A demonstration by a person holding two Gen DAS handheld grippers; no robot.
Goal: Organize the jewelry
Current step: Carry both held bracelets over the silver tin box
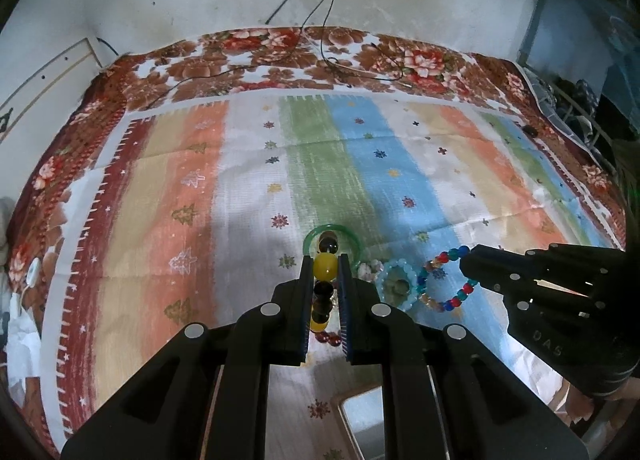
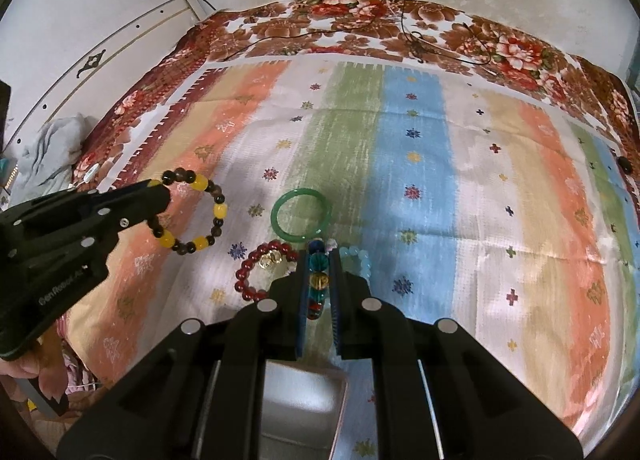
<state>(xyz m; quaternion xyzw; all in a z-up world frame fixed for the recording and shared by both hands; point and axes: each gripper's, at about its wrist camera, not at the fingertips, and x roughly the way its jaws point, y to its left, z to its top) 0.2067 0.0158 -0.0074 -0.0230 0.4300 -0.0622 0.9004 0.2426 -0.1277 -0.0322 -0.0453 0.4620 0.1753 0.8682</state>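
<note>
My left gripper (image 1: 325,266) is shut on a yellow-and-dark bead bracelet (image 1: 325,266) and holds it above the cloth; it also shows in the right wrist view (image 2: 208,216), hanging from the left gripper (image 2: 160,186). My right gripper (image 2: 320,256) is shut on a multicoloured bead bracelet (image 2: 319,280), which also shows in the left wrist view (image 1: 444,280) beside the right gripper (image 1: 466,260). A green bangle (image 2: 301,216), a dark red bead bracelet (image 2: 256,268) and a pale blue bead bracelet (image 2: 358,256) lie on the cloth.
A metal tray (image 2: 300,408) sits near the front edge below the grippers, also seen in the left wrist view (image 1: 360,412). A striped cloth (image 2: 440,180) covers a floral bedspread (image 2: 360,20). Cables (image 1: 320,40) trail down the back wall.
</note>
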